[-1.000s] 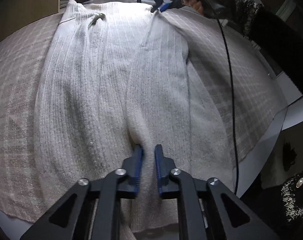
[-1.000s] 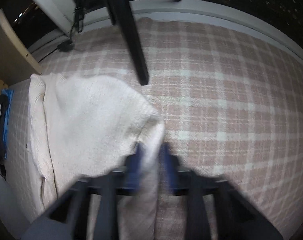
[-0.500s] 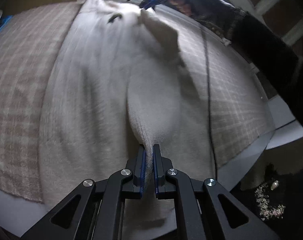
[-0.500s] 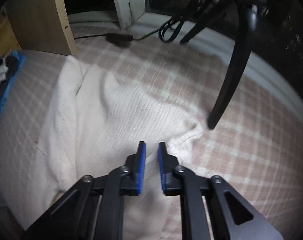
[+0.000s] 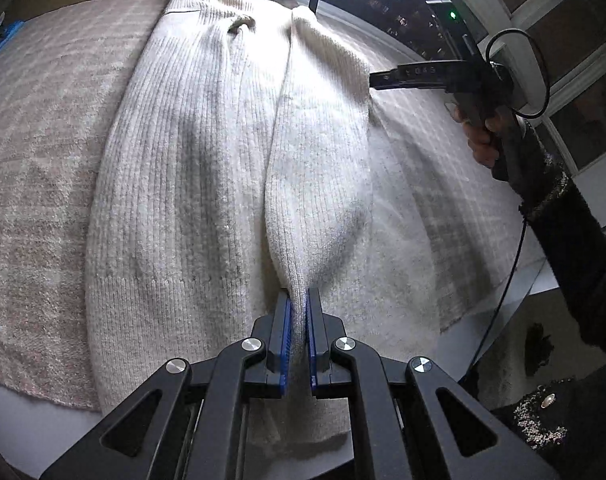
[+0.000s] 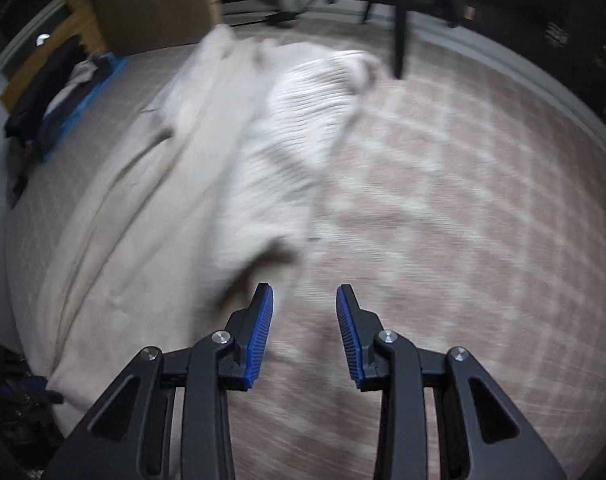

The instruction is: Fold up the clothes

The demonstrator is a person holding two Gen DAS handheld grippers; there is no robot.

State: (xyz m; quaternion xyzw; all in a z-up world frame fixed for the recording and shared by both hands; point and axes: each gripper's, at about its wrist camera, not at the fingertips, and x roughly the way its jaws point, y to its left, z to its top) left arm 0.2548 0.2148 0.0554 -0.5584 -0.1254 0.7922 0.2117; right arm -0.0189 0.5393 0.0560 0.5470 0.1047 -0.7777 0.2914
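A cream ribbed knit garment (image 5: pixel 191 168) lies lengthwise on a pink plaid cloth (image 5: pixel 43 152). Its right part is folded in over the middle as a long raised fold (image 5: pixel 319 152). My left gripper (image 5: pixel 298 304) is shut on the near hem of that fold. In the left wrist view the right gripper (image 5: pixel 377 80) hovers just right of the fold's far end, held by a hand (image 5: pixel 483 136) in a dark sleeve. In its own blurred view the right gripper (image 6: pixel 304 304) is open and empty over the plaid cloth, with the garment (image 6: pixel 287 120) ahead and to the left.
A black cable (image 5: pixel 503 280) hangs from the right gripper across the table's right edge. Dark and blue clothes (image 6: pixel 63 92) are piled at the far left beside a wooden panel (image 6: pixel 151 4). A black stand leg (image 6: pixel 399 32) rises at the far edge.
The right gripper has let go of the garment's far end, opened, and pulled back to the right. The folded part now lies over the middle. My left gripper keeps its hold on the hem.
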